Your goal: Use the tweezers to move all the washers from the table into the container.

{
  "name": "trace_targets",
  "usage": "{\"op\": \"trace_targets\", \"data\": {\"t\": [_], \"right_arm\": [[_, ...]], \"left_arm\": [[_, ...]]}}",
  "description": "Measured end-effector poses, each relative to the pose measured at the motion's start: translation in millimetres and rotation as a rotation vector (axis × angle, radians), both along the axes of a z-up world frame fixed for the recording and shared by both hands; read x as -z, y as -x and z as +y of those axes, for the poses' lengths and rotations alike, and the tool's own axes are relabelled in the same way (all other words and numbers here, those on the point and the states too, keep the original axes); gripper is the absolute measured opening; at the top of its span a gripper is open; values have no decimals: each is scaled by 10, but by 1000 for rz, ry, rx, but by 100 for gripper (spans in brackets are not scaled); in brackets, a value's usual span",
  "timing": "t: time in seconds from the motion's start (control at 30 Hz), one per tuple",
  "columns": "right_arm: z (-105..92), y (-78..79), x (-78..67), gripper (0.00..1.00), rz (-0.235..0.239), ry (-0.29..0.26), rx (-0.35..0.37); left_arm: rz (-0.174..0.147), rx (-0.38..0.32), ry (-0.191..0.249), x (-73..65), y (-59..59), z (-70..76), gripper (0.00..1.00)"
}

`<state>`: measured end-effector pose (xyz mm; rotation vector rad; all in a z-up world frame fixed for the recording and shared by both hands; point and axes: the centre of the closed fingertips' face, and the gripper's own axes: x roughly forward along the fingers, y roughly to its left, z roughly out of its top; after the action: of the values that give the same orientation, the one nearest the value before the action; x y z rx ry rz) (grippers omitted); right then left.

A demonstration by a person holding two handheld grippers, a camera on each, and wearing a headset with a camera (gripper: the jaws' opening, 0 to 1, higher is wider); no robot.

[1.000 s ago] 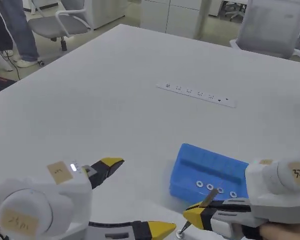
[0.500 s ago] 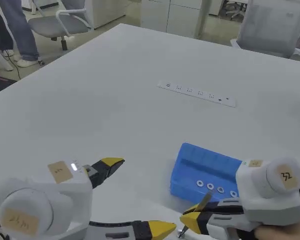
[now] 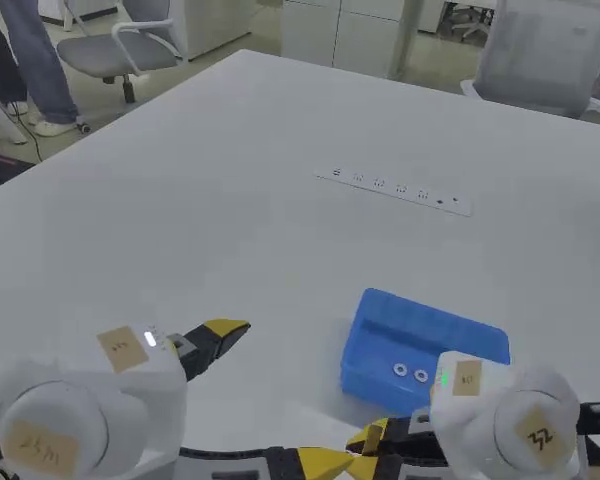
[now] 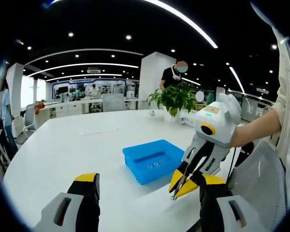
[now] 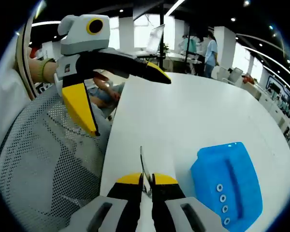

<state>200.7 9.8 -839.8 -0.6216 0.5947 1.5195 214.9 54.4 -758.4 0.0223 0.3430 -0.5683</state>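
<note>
Right gripper [image 5: 146, 181] clamps tweezers [image 5: 142, 162], tips low at the table [image 5: 183, 111] beside the container [image 5: 241, 159] with 4 washers [image 5: 221, 193]. Left gripper [image 4: 149, 179] gapes, idle. Next, probably: pinch another washer.
</note>
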Motion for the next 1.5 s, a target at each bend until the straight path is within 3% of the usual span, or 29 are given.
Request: {"op": "trace_targets", "data": {"t": [0.1, 0.27, 0.43, 0.83, 1.17, 1.33, 1.5], "right_arm": [[-3, -45, -15, 3, 17, -44, 47], [-42, -157, -47, 3, 120, -99, 185], [-11, -204, -204, 3, 215, -186, 248], [-29, -390, -507, 3, 275, -270, 310], [-15, -807, -831, 3, 322, -400, 412], [6, -1018, -861, 3, 339, -440, 476], [1, -1245, -705, 3, 366, -429, 565]], "left_arm": [[0, 2, 7, -6, 1, -6, 87], [4, 12, 2, 5, 10, -25, 87], [4, 13, 3, 5, 10, -23, 87], [1, 2, 8, -2, 3, -5, 86], [1, 2, 13, -6, 3, -7, 86], [2, 1, 16, -7, 1, -4, 86], [0, -1, 16, -12, -2, 1, 86]]}}
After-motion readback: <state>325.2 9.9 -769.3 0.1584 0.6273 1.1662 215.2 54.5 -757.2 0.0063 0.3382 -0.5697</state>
